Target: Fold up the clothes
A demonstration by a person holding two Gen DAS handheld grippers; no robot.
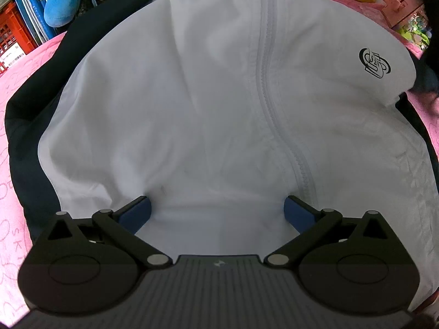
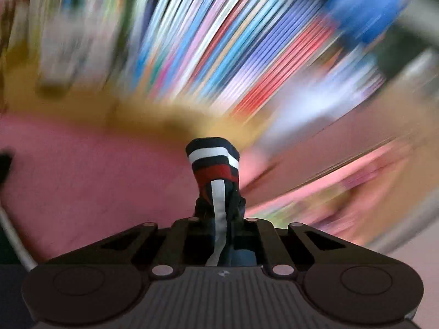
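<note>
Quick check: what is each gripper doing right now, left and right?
Left gripper: open, over the white jacket, holding nothing.
Right gripper: shut on a striped cuff.

The left tool point(image 1: 216, 213) stands wide open over a white jacket point(image 1: 192, 109) with a zip, spread on a pink surface point(image 1: 16, 126).

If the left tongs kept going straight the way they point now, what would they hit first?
Most likely the white jacket front: the open left tongs point steeply down at it, beside the zip, with nothing in between. How near they already are is unclear.
</note>
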